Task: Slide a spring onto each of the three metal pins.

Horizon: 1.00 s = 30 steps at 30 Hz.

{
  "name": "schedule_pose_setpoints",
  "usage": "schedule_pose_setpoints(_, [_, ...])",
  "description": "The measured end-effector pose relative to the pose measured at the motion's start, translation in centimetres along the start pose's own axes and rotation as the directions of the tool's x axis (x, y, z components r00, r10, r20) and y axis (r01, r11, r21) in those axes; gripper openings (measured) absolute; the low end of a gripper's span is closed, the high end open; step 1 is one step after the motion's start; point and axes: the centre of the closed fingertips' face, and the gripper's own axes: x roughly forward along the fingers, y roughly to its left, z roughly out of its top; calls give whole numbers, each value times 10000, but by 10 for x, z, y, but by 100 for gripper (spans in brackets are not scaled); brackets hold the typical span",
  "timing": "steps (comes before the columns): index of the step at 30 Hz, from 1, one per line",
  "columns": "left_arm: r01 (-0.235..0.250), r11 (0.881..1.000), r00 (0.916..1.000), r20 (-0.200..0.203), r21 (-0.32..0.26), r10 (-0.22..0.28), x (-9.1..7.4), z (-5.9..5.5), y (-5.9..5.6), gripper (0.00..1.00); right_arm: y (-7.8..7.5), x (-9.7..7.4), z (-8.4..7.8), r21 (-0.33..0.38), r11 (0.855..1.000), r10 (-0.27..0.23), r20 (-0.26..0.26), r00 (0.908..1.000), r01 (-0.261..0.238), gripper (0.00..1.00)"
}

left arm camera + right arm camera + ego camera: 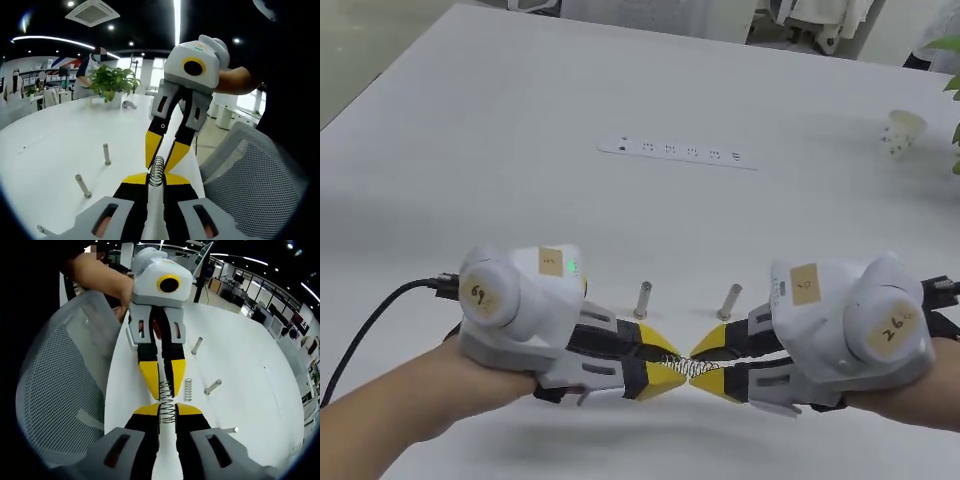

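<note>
Tip-to-tip hold over worktop (520, 150).
Clenched on one shared spring (166, 392): left claw (156, 176), right claw (167, 411); second spring (188, 389) loose beside three pins (212, 387).

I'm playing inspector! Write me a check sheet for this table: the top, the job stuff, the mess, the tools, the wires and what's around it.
Surface: white table, nothing spilled on it.
Job's things: three metal pins, none with a spring on it; held spring in the air; spare spring lying on the table near the pins.
Clutter: power strip; paper cup.
Tools: left tool and right tool meet tip to tip, each shut on one end of the held spring.
Cables: black cable trails from the left tool.
Surroundings: mesh chair, potted plant, people in an office.
</note>
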Motion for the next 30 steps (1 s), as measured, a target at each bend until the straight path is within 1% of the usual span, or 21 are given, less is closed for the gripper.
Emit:
schedule_pose_setpoints(3, [-4, 10000, 10000, -7, -13, 4, 0, -1, 0, 2, -1, -2, -4, 135, 9999, -53, -85, 9999, 54, 12])
schedule_pose_setpoints(5, [12, 10000, 10000, 11, -45, -11, 0, -1, 0, 2, -1, -3, -9, 256, 9997, -62, -33, 10000, 62, 14])
schedule_pose_setpoints(9, [48, 10000, 10000, 28, -77, -47, -1, 0, 0, 2, 0, -4, -15, 546, 9985, -72, 41, 10000, 70, 13])
schedule_pose_setpoints(12, [72, 9999, 10000, 44, -74, -71, -1, 0, -1, 2, 0, -4, -16, 538, 9985, -110, 44, 9999, 108, 11])
schedule_pose_setpoints(14, [111, 9999, 9999, 55, -81, -110, 0, 0, -2, 2, 0, -4, -15, 435, 9990, -146, 131, 9998, 140, 9])
schedule_pose_setpoints(16, [120, 9999, 9999, 72, -87, -119, 0, 1, -2, 2, 0, -4, -16, 414, 9990, -161, 67, 9998, 158, 9])
schedule_pose_setpoints(20, [130, 9998, 9999, 39, -127, -130, 0, -1, -2, 2, 0, -4, -13, 274, 9995, -186, 94, 9998, 184, 8])
schedule_pose_setpoints(21, [153, 9998, 9999, 24, -129, -152, 0, -1, -2, 2, 1, -5, -13, 161, 9997, -172, 73, 9998, 171, 8])
schedule_pose_setpoints(25, [210, 9997, 9997, -76, -139, -211, -1, -7, -2, 2, 2, -8, -9, -202, 9997, -152, 77, 9999, 154, 8])
schedule_pose_setpoints(28, [223, 9997, 9995, -242, -137, -227, 0, -12, -3, 2, 2, -11, -3, -451, 9989, -135, 210, 9997, 144, 8])
schedule_pose_setpoints(30, [222, 9997, 9994, -263, -115, -225, -1, -13, -4, 2, 4, -12, 0, -731, 9973, -81, 256, 9996, 99, 8])
